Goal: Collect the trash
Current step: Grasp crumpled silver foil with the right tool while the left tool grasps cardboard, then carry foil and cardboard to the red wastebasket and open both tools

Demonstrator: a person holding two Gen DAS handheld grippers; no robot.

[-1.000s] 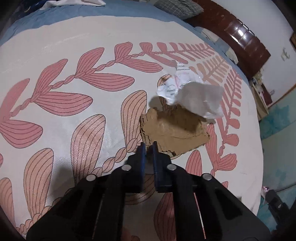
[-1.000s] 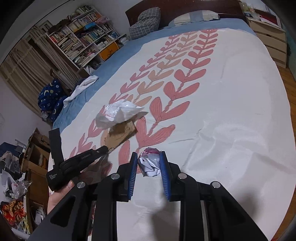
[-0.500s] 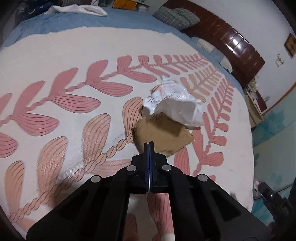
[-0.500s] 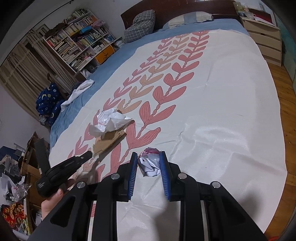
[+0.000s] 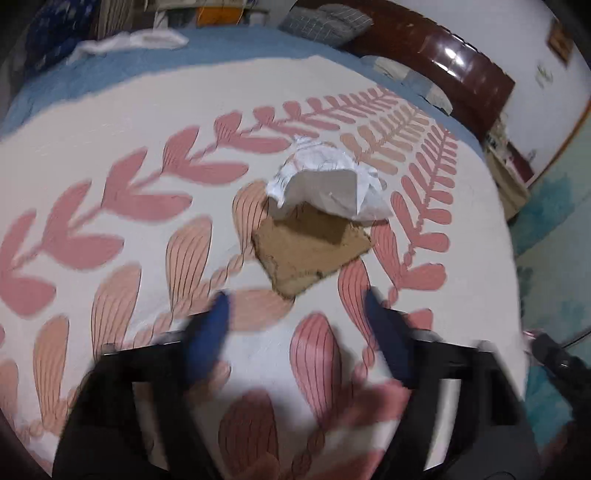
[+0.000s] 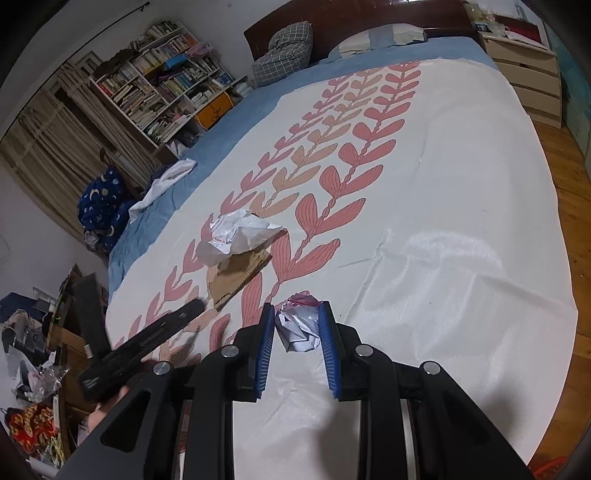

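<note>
A small crumpled ball of white paper with a pink patch (image 6: 300, 325) sits low in the centre of the right wrist view, pinched between the blue pads of the right hand-held gripper (image 6: 297, 328). Up and to the left of it in that frame, a torn flat piece of brown cardboard (image 6: 238, 277) lies on the bed, and a larger crumpled sheet of white paper (image 6: 238, 236) rests partly over its far edge. In the left wrist view the same cardboard (image 5: 310, 251) lies at the middle of the frame with the white sheet (image 5: 328, 184) overlapping its upper edge. Below them, blurred, the left hand-held gripper (image 5: 295, 299) has its jaws opening, spread wide with nothing between them; the cardboard's near corner lies just above the gap. All of it lies on a white bedspread with pink and tan leaf patterns (image 6: 443, 221), with a dark wooden headboard (image 6: 351, 22) at the top of the frame.
</note>
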